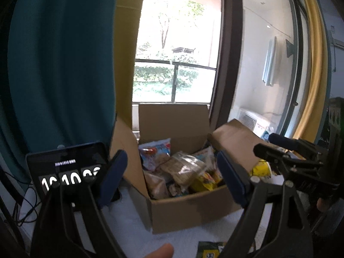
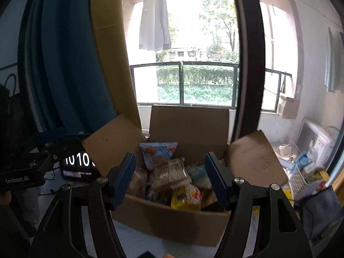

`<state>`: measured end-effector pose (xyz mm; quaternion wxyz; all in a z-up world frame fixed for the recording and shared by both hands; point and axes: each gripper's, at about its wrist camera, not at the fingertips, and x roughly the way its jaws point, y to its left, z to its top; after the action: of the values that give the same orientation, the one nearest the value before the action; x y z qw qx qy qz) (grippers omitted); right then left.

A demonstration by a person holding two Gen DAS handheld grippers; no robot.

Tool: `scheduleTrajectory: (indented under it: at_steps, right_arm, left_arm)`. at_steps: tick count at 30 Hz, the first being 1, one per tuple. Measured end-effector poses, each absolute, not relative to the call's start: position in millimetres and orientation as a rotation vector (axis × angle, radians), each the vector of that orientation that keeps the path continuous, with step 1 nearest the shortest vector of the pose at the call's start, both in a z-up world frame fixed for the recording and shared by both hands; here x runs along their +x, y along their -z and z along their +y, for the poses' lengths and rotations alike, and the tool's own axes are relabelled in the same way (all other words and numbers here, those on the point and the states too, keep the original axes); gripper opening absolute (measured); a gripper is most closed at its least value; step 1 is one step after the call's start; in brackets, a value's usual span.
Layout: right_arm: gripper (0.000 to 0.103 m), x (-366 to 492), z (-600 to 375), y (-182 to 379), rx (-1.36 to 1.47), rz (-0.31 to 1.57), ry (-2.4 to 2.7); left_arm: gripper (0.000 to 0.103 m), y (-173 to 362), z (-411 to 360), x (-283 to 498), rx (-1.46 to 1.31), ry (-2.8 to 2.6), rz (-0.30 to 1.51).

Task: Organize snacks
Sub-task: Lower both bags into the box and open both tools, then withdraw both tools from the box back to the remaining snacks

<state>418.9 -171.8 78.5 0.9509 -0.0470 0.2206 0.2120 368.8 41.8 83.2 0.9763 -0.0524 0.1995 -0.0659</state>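
Note:
An open cardboard box (image 1: 189, 212) stands on the white table with its flaps up. It is full of several snack packets: a blue and red bag (image 1: 154, 150), a clear pack of crackers (image 1: 182, 169) and a yellow packet (image 1: 204, 182). My left gripper (image 1: 171, 161) is open just short of the box, with nothing between its blue pads. The right wrist view shows the same box (image 2: 172, 221), blue bag (image 2: 158, 152), crackers (image 2: 169, 174) and yellow packet (image 2: 187, 195). My right gripper (image 2: 170, 161) is open and empty in front of the box too.
A tablet showing a clock (image 1: 66, 172) stands left of the box, with cables beside it. A teal curtain (image 1: 60, 64) hangs behind. A green packet (image 1: 210, 249) lies on the table near me. A white basket (image 2: 301, 182) of items sits at the right. A window is behind the box.

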Motion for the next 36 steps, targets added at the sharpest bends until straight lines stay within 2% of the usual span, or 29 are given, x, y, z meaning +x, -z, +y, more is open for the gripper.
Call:
scheduleTrajectory:
  at_steps: [14,24,30,36]
  right_arm:
    - [0.07,346.3,-238.1,-45.6,-0.029,0.489,-0.374]
    - [0.07,312.1,-278.3,12.7,0.03,0.587,-0.362]
    - [0.07,292.0,-301.7,55.0,0.06,0.679,-0.339]
    - [0.07,284.9,-328.9,79.1,0.133,0.714,-0.308]
  left_arm:
    - [0.087,-51.6,-5.8,299.4,-0.051,0.176,0.466]
    - [0.087,13.7,-45.8,264.8,-0.053,0.21,0.568]
    - [0.086,69.5,-74.8,254.5,-0.062,0.281,0.718]
    - [0.086,98.8,-112.6,225.6,0.004,0.375,0.819]
